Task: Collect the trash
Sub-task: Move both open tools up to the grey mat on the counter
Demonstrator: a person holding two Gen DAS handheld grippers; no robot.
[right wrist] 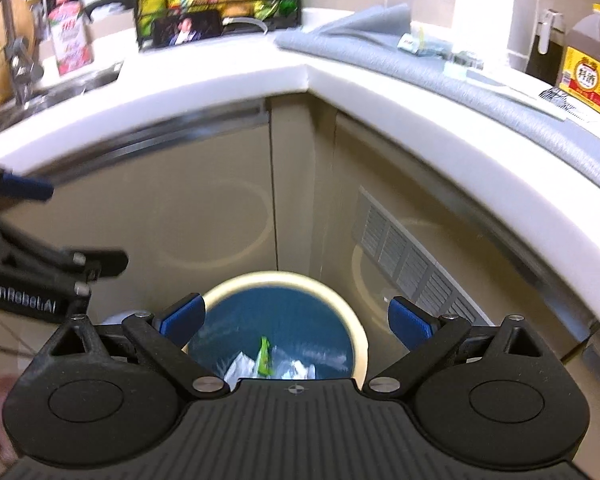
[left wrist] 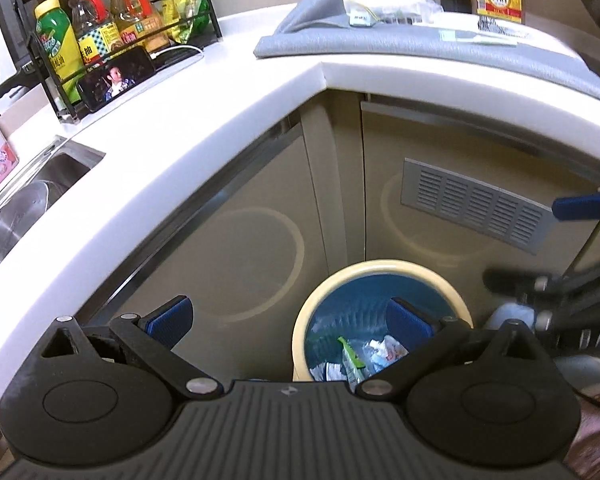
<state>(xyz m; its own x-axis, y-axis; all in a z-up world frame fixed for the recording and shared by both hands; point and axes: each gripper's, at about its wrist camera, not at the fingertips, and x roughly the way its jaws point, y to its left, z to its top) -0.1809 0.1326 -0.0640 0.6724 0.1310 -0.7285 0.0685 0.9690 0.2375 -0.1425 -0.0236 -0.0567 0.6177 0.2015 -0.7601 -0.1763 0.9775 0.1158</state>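
Note:
A round trash bin point(left wrist: 328, 292) with a cream rim and a blue liner stands on the floor in the cabinet corner; it also shows in the right wrist view point(right wrist: 340, 300). Inside lie a green wrapper point(left wrist: 350, 354) point(right wrist: 265, 356) and crumpled white wrappers point(left wrist: 388, 350) point(right wrist: 240, 366). My left gripper point(left wrist: 290, 320) is open and empty, above the bin's left side. My right gripper point(right wrist: 296, 318) is open and empty, directly over the bin. Small wrappers point(left wrist: 362, 18) point(right wrist: 416, 45) lie on the grey mat point(left wrist: 420, 46) on the counter.
The white L-shaped counter point(left wrist: 220, 120) curves above the bin. A black rack with bottles point(left wrist: 100, 24) and a phone point(left wrist: 116, 80) stand at the back left. A sink point(left wrist: 40, 184) is at left. A brown bottle point(right wrist: 588, 64) stands at right. A cabinet vent point(left wrist: 476, 204) is nearby.

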